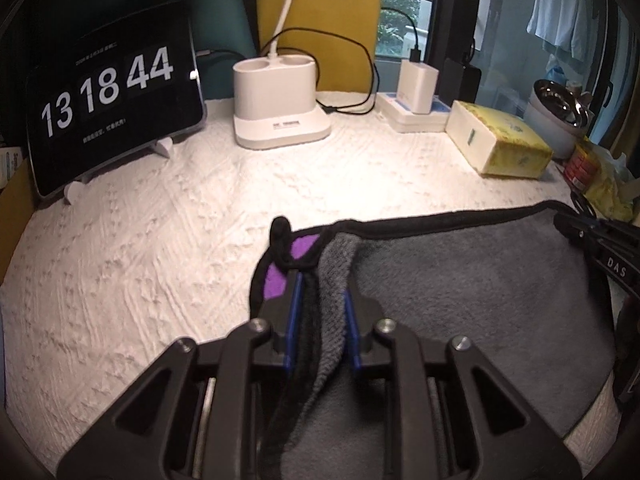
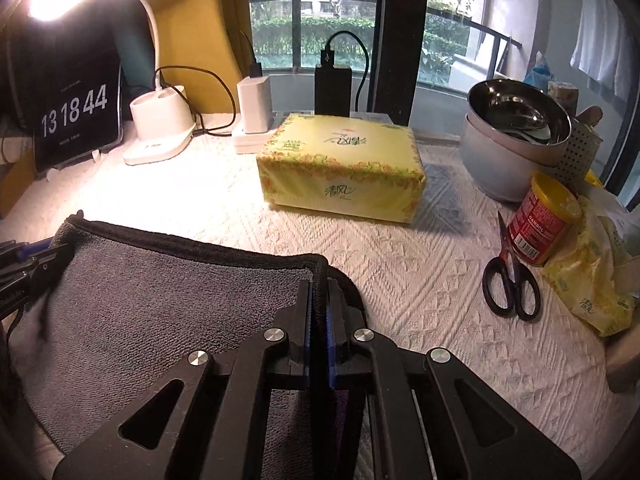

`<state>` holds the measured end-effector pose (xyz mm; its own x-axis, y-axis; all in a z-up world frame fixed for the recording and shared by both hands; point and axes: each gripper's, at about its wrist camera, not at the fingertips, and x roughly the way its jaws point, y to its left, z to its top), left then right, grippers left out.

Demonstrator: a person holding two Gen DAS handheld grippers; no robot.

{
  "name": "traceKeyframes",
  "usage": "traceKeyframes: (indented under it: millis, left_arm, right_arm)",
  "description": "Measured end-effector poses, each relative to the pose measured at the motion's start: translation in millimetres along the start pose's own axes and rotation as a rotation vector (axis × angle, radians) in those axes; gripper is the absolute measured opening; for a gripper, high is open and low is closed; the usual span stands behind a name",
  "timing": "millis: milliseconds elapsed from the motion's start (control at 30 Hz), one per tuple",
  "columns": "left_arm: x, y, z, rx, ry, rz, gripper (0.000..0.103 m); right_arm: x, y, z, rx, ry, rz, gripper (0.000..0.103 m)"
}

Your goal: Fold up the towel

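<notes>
Left wrist: left claw [image 1: 320, 300] pinches towel [image 1: 480, 292] corner; right claw [image 2: 319, 300] clamps opposite corner, fingertips hidden.

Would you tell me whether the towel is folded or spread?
Folded: the towel lies doubled, purple underside peeking out at the left gripper.

Grey towel [image 1: 480, 292] with black-trimmed edge, purple underside showing at one bunched corner, lying mostly flat on the bench [image 1: 140, 260]
</notes>
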<state>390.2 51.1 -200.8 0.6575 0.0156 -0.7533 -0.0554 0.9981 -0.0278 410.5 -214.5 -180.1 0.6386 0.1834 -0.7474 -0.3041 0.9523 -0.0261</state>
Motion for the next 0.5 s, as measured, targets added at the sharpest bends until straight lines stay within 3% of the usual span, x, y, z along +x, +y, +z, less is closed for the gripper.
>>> traceKeyframes:
  millis: [267,400,500]
  left_arm:
    - [3.4,8.3,0.0,-0.042,0.016,-0.006,0.032]
    - [0.4,12.1,1.3,-0.062,0.012,0.007,0.046]
    - [-2.1,19.1,2.6,-0.088,0.004,0.025,0.049]
  right_arm:
    - [5.4,-3.7,-0.5,0.018,0.032,-0.016,0.006]
    - [7.0,-3.1,0.2,0.019,0.039,-0.025,0.006]
    - [7.9,-4.0,-0.2,0.021,0.045,-0.031,0.006]
